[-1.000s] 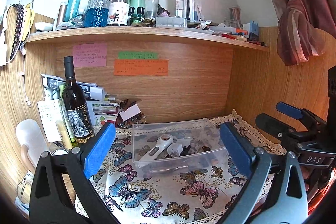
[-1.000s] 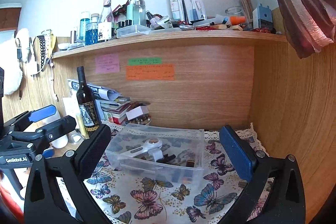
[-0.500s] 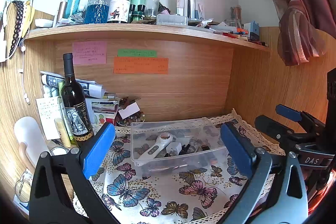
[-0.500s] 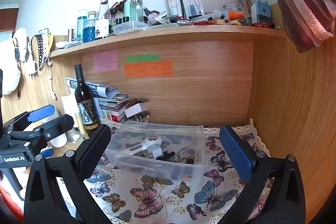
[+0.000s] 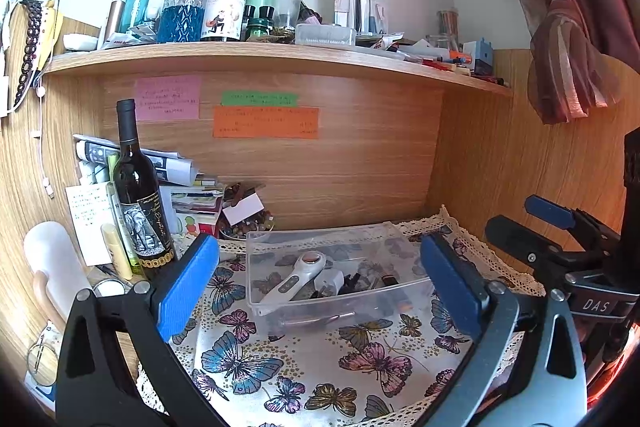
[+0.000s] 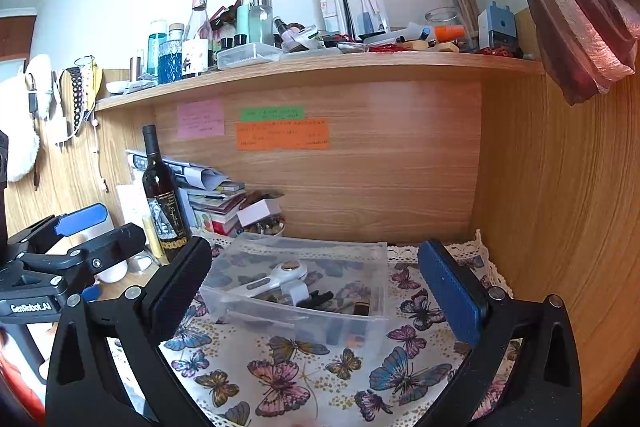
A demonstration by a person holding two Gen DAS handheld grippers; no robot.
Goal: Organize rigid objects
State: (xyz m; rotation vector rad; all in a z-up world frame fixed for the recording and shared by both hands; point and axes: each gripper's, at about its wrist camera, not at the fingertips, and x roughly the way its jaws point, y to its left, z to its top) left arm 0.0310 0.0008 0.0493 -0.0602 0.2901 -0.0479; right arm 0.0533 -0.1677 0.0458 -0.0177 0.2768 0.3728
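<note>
A clear plastic box sits on a butterfly-print cloth. It holds a white handheld device, a white plug and several small dark items. My left gripper is open and empty, held back from the box. My right gripper is open and empty, also short of the box. Each gripper shows at the edge of the other's view, the right one and the left one.
A dark wine bottle stands left of the box beside stacked papers and books. A bowl of small items sits behind the box. The wooden shelf above carries bottles and clutter. A wooden side wall closes the right.
Both grippers have shifted slightly, so the box sits a little lower in the views. Nothing was gripped or released.
</note>
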